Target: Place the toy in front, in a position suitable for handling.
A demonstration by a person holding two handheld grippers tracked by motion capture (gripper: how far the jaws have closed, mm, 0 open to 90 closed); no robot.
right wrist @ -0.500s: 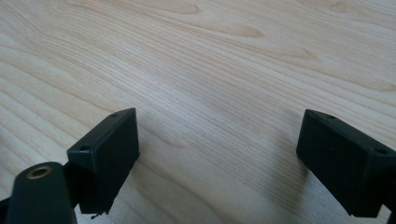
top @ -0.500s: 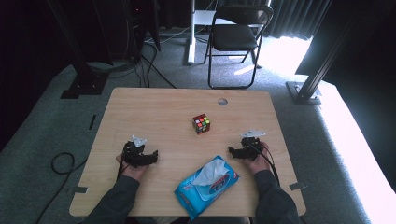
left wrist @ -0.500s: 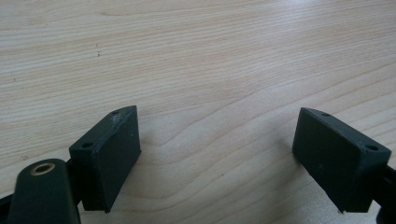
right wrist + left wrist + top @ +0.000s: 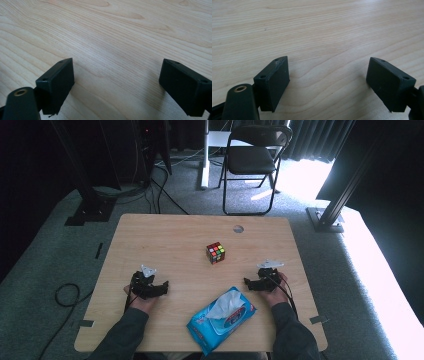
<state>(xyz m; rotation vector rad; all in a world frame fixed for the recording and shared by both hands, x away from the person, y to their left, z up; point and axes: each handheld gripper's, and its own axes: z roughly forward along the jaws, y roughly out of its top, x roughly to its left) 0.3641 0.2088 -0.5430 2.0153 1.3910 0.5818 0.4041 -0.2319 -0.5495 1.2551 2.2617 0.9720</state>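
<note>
A colourful puzzle cube (image 4: 215, 252) stands near the middle of the wooden table (image 4: 165, 237). A blue pack of wet wipes (image 4: 221, 320) lies at the front edge with a white wipe sticking out of it. My left gripper (image 4: 163, 287) rests on the table at the front left, open, its jaws pointing right. In the left gripper view the left gripper (image 4: 328, 75) has bare wood between its jaws. My right gripper (image 4: 248, 283) rests at the front right, open, pointing left toward the pack. The right gripper (image 4: 117, 80) in its own view also holds nothing.
A round cable hole (image 4: 238, 228) sits near the table's far edge. Behind the table stand a black folding chair (image 4: 253, 157), a white desk leg (image 4: 205, 155) and dark stands with cables on the grey carpet. Bright light falls on the floor at the right.
</note>
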